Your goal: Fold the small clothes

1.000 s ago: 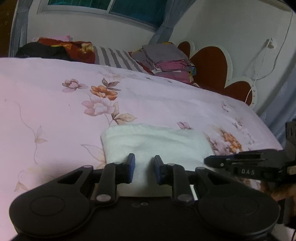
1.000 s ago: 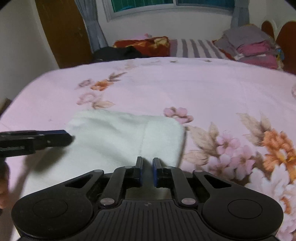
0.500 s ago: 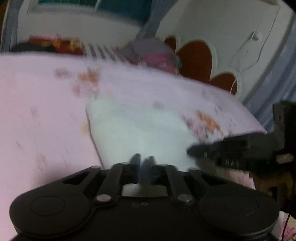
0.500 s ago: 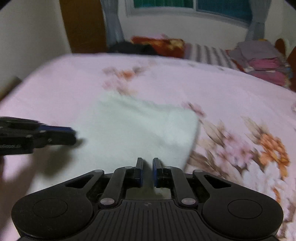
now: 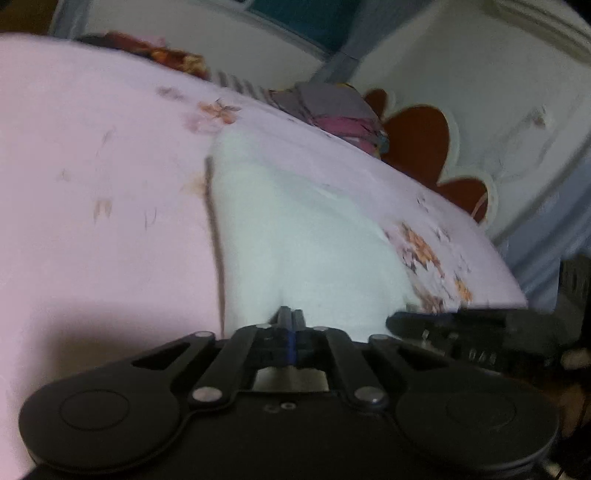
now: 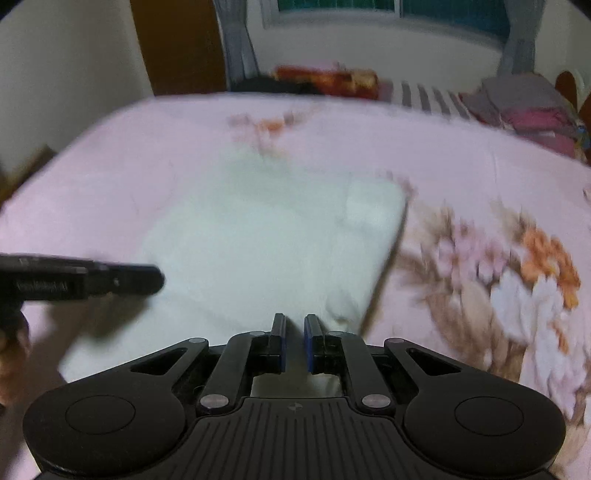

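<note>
— Towel (image 6: 266,236): pale, whitish-green cloth, lying on the bed (image 6: 147,155), which has a pink sheet with a flower print. Where exactly is it held?

— At its near edge, in two places. In the left wrist view the left claw (image 5: 291,321) has its jaws pressed together with the near edge of the towel (image 5: 295,229) pinched between them; the cloth rises away from the fingers in a broad fold.

— And the other one?

— The right claw (image 6: 294,332) stands narrow, with a slim gap between its blue pads. Cloth shows right at the fingertips and again behind them, so it seems to hold the towel's near right corner, though the blur keeps me from seeing the pads press on it.

— Can each claw see the other?

— Yes. The right claw (image 5: 443,325) reaches in from the right edge of the left wrist view, dark and level, just beside the towel's edge. The left claw (image 6: 140,280) enters the right wrist view from the left, its tip over the cloth's left side, with part of a hand (image 6: 11,339) behind it.

— What lies further off?

— A stack of folded clothes (image 5: 332,110) in grey and pink at the far side of the bed, next to a brown flower-shaped headboard (image 5: 421,140). A striped cloth (image 6: 428,96) and a red patterned bundle (image 6: 325,77) sit below the window (image 6: 391,7). Both views are smeared.
</note>
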A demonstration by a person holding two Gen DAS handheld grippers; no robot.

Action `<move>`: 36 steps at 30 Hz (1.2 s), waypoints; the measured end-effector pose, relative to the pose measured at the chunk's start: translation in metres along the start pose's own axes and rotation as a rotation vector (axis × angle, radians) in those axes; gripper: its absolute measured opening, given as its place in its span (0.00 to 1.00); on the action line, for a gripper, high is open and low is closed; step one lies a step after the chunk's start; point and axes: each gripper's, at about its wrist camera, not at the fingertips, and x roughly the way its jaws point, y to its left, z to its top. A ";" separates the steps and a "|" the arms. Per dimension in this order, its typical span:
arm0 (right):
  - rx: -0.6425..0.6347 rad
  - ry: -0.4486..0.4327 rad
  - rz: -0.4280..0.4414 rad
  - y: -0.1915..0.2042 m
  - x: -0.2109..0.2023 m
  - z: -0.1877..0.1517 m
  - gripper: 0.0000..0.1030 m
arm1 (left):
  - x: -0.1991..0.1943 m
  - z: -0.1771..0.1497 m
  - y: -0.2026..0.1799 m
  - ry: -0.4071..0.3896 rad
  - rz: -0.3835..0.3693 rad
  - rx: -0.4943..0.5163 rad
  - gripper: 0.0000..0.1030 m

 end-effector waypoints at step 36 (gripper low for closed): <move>0.138 -0.194 -0.120 0.024 -0.203 -0.139 1.00 | -0.170 -0.155 -0.164 -0.172 0.459 0.246 1.00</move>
